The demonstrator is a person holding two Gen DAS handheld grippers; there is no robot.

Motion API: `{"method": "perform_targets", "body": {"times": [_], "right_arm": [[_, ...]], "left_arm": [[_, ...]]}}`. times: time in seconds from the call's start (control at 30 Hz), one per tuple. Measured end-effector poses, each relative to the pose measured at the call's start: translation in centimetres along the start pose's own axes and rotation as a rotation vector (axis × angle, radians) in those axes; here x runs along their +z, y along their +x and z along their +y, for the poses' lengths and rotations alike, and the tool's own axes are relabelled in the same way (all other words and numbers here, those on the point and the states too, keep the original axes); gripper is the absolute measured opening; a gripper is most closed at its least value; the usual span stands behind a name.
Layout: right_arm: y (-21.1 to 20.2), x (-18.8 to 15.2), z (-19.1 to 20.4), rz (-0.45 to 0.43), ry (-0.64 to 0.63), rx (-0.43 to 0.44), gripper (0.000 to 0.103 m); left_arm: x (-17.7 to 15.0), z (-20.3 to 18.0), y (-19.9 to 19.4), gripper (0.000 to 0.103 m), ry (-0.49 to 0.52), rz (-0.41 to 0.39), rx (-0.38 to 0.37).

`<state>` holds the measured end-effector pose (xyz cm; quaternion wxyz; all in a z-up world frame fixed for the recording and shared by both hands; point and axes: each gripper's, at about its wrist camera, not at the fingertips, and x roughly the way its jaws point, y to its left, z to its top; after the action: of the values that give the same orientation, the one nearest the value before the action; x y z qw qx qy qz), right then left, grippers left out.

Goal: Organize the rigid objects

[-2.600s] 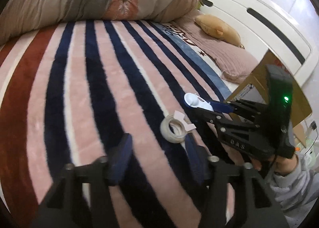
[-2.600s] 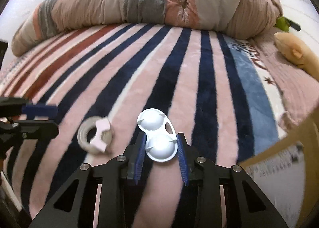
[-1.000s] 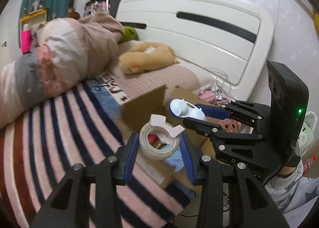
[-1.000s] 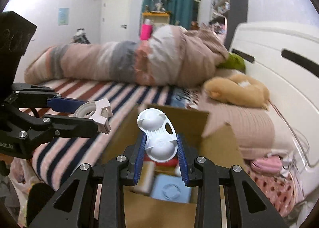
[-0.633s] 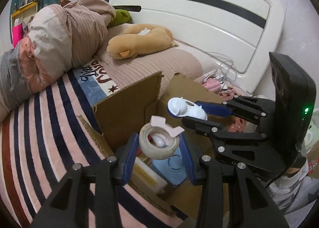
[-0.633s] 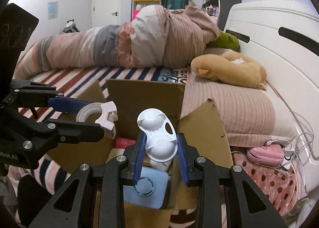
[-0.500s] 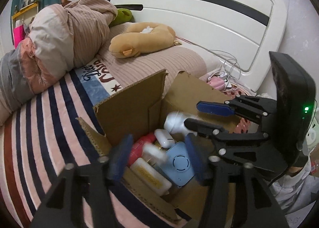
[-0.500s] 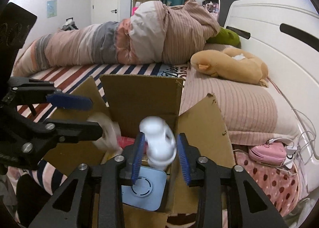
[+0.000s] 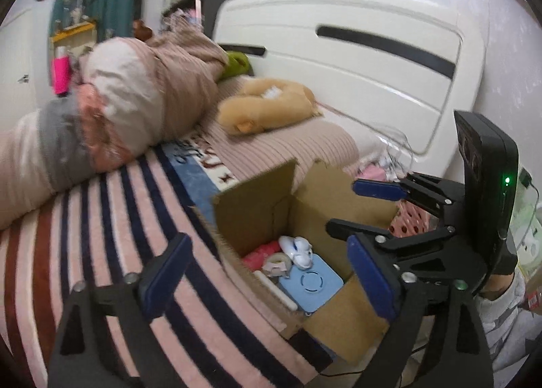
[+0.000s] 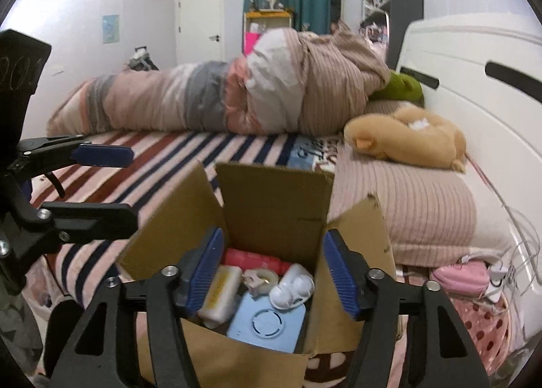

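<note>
An open brown cardboard box (image 10: 274, 205) is seen standing against the side of a bed covered by a pink blanket with navy and red stripes (image 9: 101, 218). The right claw (image 10: 272, 274) is held directly above the box opening, its blue-padded jaws spread wide and nothing between them. The left claw (image 9: 267, 281) is likewise spread open and empty, and is held over the edge of the bed beside the box.

Inside the box, a roll of clear tape with a pale pink dispenser tab (image 10: 259, 279) is seen lying against a white two-lobed plastic case (image 10: 292, 288); the two are touching. Both rest partly on a flat light blue square device with a circular grille (image 10: 267, 323). A cream rectangular container (image 10: 222, 293) lies at the left side of the box, and a red cylindrical item (image 10: 254, 257) lies along the back wall. A tan plush toy (image 10: 406, 137) is seen on the pillow end of the bed, well apart from the box.
</note>
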<state>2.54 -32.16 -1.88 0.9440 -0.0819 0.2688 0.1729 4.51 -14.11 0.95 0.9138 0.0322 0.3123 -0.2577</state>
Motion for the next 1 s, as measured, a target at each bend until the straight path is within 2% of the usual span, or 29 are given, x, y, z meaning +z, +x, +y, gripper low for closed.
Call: {"method": "perform_targets", "body": {"times": [0.07, 0.13, 0.23, 0.37, 0.5, 0.73, 1.0], "right_arm": [[-0.8, 0.4, 0.4, -0.027, -0.007, 0.022, 0.073], [-1.6, 0.8, 0.9, -0.066, -0.024, 0.048, 0.088], [-2.7, 1.2, 1.8, -0.131, -0.057, 0.082, 0.102], [-3.9, 1.3, 2.7, -0.221, -0.088, 0.177, 0.103], [-4.0, 1.3, 3.5, -0.245, -0.093, 0.231, 0.103], [-3.8, 1.2, 4.0, -0.26, -0.083, 0.254, 0.103], [-3.9, 1.3, 3.9, -0.267, -0.077, 0.262, 0.103]], "left_arm": [[-0.2, 0.3, -1.8, 0.102, -0.019, -0.044, 0.041], [-0.6, 0.8, -3.5, 0.102, -0.048, -0.081, 0.09], [-1.5, 2.0, -5.7, 0.102, -0.114, -0.122, 0.179], [-2.9, 3.6, -7.7, 0.102, -0.184, -0.174, 0.304], [-4.4, 5.4, -8.8, 0.102, -0.241, -0.185, 0.379], [-5.5, 6.8, -9.5, 0.102, -0.272, -0.184, 0.43], [-5.5, 6.9, -9.8, 0.102, -0.27, -0.188, 0.431]]}}
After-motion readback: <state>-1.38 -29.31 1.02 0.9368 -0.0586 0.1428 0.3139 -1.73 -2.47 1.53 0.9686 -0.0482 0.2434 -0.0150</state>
